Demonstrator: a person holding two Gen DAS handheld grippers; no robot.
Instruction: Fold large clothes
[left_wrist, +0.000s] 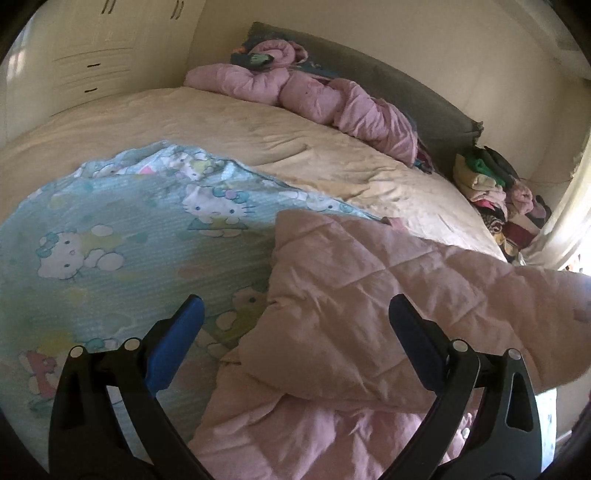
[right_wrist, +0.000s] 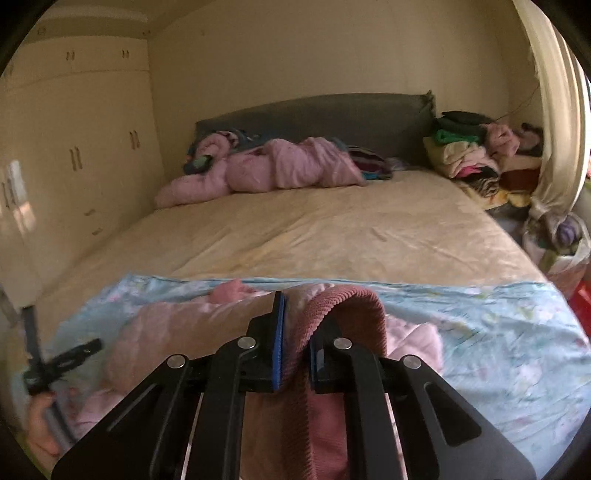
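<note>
Right hand-held gripper (right_wrist: 295, 332) clamping one pink cuff (right_wrist: 343, 306), apparently; left hand-held gripper (left_wrist: 295, 317) agape

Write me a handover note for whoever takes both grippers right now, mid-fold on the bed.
Right gripper: shut on the ribbed cuff of the pink quilted jacket, with the cuff lifted.
Left gripper: open, holding nothing, fingers hovering over the jacket.
The jacket lies crumpled on the blue cartoon sheet at the near end of the bed.
Done: cuff grasped.
Left: spread the jacket flat and fold it; no neat fold shows yet.
</note>
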